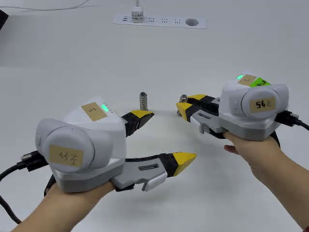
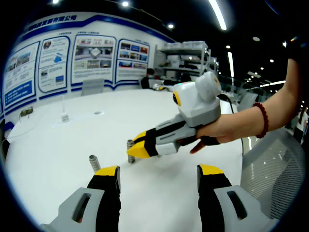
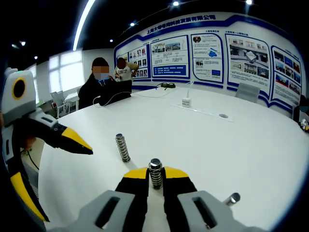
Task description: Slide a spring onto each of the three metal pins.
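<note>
Springs total two: standing spring (image 3: 122, 147), held spring (image 3: 155, 166) in right claw (image 3: 156, 176); left claw (image 2: 159, 170) gapes; one bare pin (image 3: 231, 198)

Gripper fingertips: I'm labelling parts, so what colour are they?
Yellow pointed fingertips, black behind them; clearest in the head view.

A broad white table (image 1: 72, 63) spreads out, a power strip (image 1: 159, 21) lying near its far edge. Blue-trimmed display boards (image 3: 212, 53) line the wall under long ceiling lights (image 2: 218, 14) (very bright), with shelving (image 2: 190, 50) and a window (image 3: 63, 65) farther off.
</note>
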`<state>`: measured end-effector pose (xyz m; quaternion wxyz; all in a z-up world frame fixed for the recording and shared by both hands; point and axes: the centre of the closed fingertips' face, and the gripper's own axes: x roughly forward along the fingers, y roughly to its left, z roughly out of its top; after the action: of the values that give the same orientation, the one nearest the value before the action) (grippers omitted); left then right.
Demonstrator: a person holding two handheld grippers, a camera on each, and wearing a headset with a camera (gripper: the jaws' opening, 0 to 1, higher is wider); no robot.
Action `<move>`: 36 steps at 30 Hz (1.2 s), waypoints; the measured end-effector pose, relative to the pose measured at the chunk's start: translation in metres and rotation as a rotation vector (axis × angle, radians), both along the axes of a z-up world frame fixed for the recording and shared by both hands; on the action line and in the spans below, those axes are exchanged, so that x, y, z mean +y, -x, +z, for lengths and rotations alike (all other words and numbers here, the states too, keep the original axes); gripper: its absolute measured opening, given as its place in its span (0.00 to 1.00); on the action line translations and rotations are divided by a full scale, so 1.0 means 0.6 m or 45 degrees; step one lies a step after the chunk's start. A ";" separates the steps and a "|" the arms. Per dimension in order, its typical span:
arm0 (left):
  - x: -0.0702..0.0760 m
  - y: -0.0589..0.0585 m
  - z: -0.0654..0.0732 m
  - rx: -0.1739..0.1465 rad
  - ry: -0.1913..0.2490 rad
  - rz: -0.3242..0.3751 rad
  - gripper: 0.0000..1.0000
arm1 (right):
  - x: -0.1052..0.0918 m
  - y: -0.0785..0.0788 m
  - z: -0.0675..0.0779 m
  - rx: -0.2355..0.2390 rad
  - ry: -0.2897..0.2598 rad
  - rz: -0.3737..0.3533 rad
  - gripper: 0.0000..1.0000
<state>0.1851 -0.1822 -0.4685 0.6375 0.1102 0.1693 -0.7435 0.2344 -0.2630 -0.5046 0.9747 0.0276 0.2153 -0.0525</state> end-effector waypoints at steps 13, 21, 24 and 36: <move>-0.004 -0.003 0.007 -0.041 0.022 0.006 0.65 | 0.002 0.017 0.048 -0.065 -0.055 -0.031 0.26; -0.007 0.008 0.008 -0.109 0.034 -0.039 0.63 | -0.002 0.048 0.072 -0.074 -0.089 -0.074 0.35; -0.009 0.010 0.008 -0.130 0.032 -0.053 0.62 | -0.004 0.060 0.081 -0.081 -0.089 -0.089 0.37; -0.025 0.017 -0.001 -0.184 0.004 -0.099 0.60 | -0.011 0.110 0.097 -0.094 -0.098 -0.131 0.46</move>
<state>0.1747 -0.1972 -0.4689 0.6190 0.1691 0.1172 -0.7579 0.1682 -0.2697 -0.4462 0.9762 0.0780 0.1795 -0.0930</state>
